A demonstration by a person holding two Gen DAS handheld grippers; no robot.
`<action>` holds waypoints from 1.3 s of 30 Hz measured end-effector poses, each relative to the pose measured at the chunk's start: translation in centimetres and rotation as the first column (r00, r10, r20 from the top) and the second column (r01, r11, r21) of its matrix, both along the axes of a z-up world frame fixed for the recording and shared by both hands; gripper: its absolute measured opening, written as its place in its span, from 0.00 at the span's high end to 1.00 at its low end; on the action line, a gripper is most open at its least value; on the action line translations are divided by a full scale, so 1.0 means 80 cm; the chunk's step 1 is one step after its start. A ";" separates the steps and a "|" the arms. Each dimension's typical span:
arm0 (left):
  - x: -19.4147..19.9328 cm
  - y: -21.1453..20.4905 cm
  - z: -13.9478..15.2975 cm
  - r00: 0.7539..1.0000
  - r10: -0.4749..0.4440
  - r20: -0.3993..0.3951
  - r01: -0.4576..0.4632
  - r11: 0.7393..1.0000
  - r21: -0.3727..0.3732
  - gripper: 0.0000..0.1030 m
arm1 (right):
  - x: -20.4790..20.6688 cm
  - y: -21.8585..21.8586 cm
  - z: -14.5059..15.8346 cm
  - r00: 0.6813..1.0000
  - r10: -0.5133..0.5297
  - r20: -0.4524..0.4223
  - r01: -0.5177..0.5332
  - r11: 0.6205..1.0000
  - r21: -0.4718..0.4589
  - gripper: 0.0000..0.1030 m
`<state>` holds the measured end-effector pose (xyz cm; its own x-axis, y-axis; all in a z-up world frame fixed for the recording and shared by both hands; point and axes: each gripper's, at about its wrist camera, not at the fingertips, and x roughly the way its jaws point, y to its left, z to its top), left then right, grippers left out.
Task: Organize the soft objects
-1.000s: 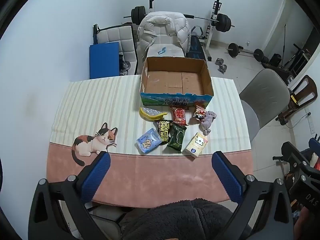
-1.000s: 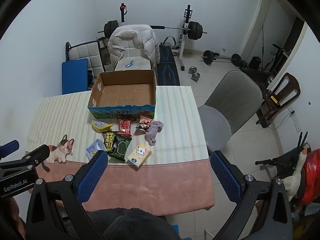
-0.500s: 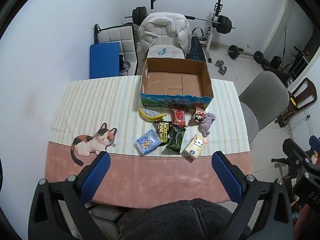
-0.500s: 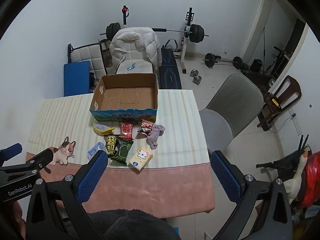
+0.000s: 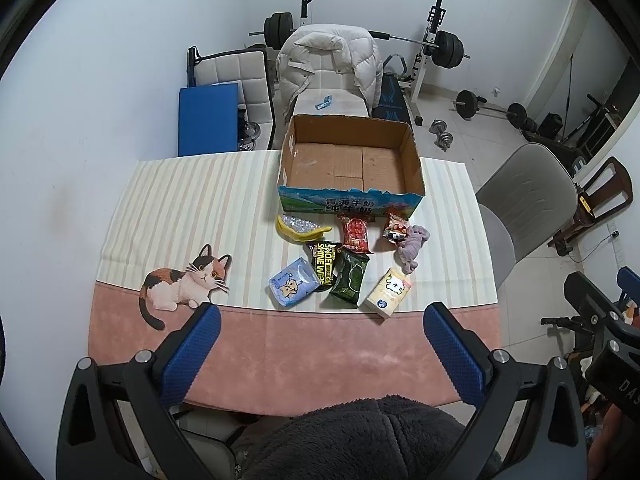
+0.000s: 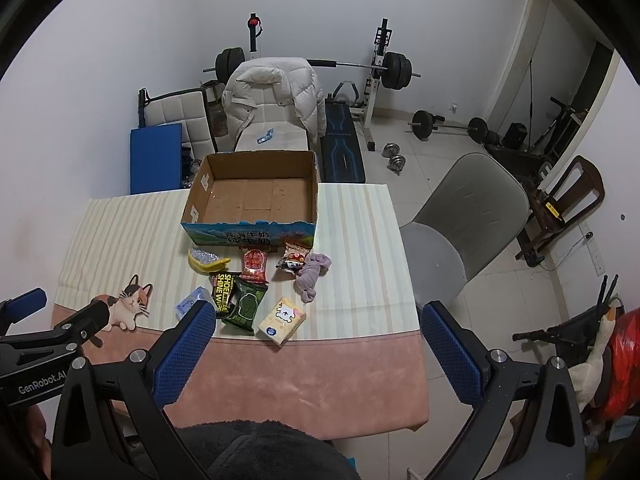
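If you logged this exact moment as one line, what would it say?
stage: not begun | left gripper: open, empty | right gripper: open, empty | cardboard box: empty | soft packets: on table before box

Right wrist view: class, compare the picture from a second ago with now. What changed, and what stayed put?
Only the viewpoint shifted: the cardboard box and packets sit a little further right in frame. Nothing was gripped or released. The right gripper and left gripper stay open and empty; the purple cloth and tissue pack lie unmoved.
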<state>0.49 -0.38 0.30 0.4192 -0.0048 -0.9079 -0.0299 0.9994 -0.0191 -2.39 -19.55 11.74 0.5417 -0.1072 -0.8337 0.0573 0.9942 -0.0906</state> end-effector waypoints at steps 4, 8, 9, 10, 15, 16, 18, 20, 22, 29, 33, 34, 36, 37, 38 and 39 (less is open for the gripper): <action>-0.002 0.000 0.001 1.000 0.002 0.003 -0.002 1.000 -0.002 0.00 | 0.000 0.000 0.002 1.000 0.006 0.005 -0.006 1.000 0.000 0.00; -0.001 0.000 0.000 1.000 0.001 0.004 -0.001 1.000 -0.003 0.00 | 0.000 0.000 0.004 1.000 0.014 0.006 -0.014 1.000 -0.001 0.00; -0.001 0.001 0.001 1.000 0.000 0.003 0.000 1.000 -0.003 0.00 | 0.001 0.000 0.005 1.000 0.015 0.006 -0.015 1.000 -0.001 0.00; -0.001 0.002 0.001 1.000 0.001 0.004 -0.001 1.000 -0.004 0.00 | 0.001 0.000 0.004 1.000 0.017 0.007 -0.017 1.000 -0.002 0.00; -0.001 0.001 0.001 1.000 0.000 0.004 0.000 1.000 -0.003 0.00 | 0.001 0.002 0.005 1.000 0.021 0.005 -0.021 1.000 0.000 0.00; -0.001 0.002 0.001 1.000 0.000 0.005 0.000 1.000 -0.003 0.00 | 0.001 0.002 0.005 1.000 0.021 0.007 -0.021 1.000 0.001 0.00; -0.001 0.003 0.001 1.000 0.002 0.009 -0.002 1.000 -0.004 0.00 | 0.002 0.002 0.005 1.000 0.021 0.007 -0.021 1.000 -0.001 0.00; -0.003 0.004 0.003 1.000 0.005 0.015 -0.005 1.000 -0.005 0.00 | 0.002 0.004 0.004 1.000 0.023 0.009 -0.023 1.000 -0.002 0.00; -0.005 0.006 0.004 1.000 0.008 0.020 -0.007 1.000 -0.007 0.00 | 0.002 0.004 0.004 1.000 0.022 0.009 -0.022 1.000 0.000 0.00; -0.006 0.005 0.008 1.000 0.009 0.027 -0.009 1.000 -0.008 0.00 | 0.001 0.006 0.006 1.000 0.020 0.011 -0.020 1.000 -0.001 0.00; -0.007 0.006 0.009 0.999 0.010 0.032 -0.010 1.000 -0.009 0.00 | 0.001 0.006 0.006 1.000 0.022 0.009 -0.022 1.000 0.000 0.00; -0.007 0.006 0.010 0.999 0.011 0.033 -0.010 1.000 -0.009 0.00 | 0.002 0.006 0.006 1.000 0.023 0.009 -0.023 1.000 0.001 0.00; -0.006 0.006 0.011 0.999 0.010 0.035 -0.010 1.000 -0.009 0.00 | 0.002 0.007 0.006 1.000 0.025 0.011 -0.025 1.000 0.000 0.00; -0.007 0.007 0.011 0.999 0.011 0.036 -0.011 1.000 -0.009 0.00 | 0.001 0.007 0.006 1.000 0.025 0.011 -0.025 1.000 0.001 0.00; -0.006 0.007 0.012 0.999 0.012 0.036 -0.011 1.000 -0.009 0.00 | 0.001 0.008 0.007 1.000 0.026 0.013 -0.026 1.000 0.000 0.00; -0.007 0.008 0.012 0.999 0.012 0.036 -0.012 1.000 -0.010 0.00 | 0.000 0.008 0.008 1.000 0.028 0.015 -0.028 1.000 0.000 0.00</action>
